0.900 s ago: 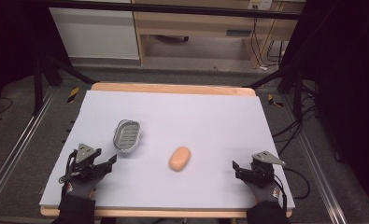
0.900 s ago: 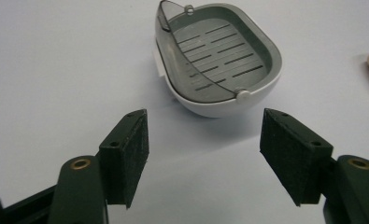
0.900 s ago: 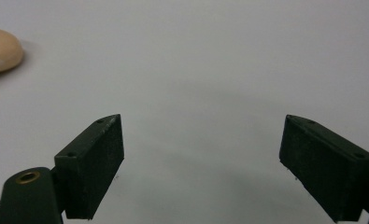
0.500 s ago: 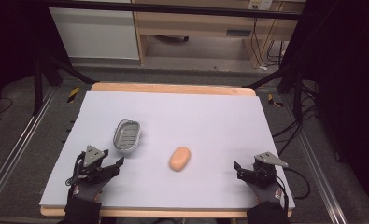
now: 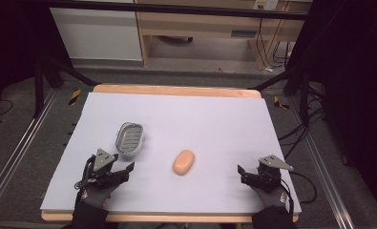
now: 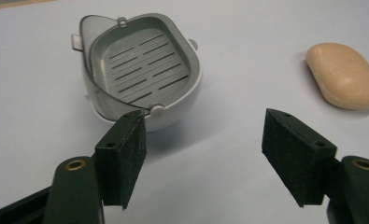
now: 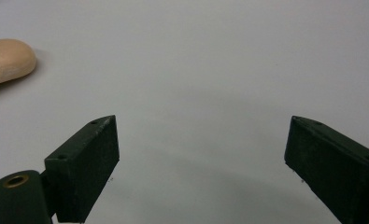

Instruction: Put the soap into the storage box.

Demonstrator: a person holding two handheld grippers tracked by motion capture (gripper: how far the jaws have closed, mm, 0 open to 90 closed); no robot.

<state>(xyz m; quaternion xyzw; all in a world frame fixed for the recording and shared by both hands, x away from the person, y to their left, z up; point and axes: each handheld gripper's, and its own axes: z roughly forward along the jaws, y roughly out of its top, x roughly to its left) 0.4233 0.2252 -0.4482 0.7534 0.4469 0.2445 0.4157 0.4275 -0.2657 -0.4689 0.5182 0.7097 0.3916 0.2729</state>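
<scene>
Soap bar (image 5: 183,162) lies mid-table, apart from grey slotted dish (image 5: 130,139) — left gripper (image 5: 120,172) and right gripper (image 5: 242,174) both spread wide, holding nothing.

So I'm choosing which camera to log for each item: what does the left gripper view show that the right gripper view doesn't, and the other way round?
The left gripper view alone has the grey slotted plastic soap dish, lying just beyond the left gripper, whose jaws stand open. The right gripper view alone has the right gripper, jaws wide open over bare surface. Both share the peach oval soap bar, whole in the left gripper view, cut by the frame edge in the right, and the pale lilac table cover.
</scene>
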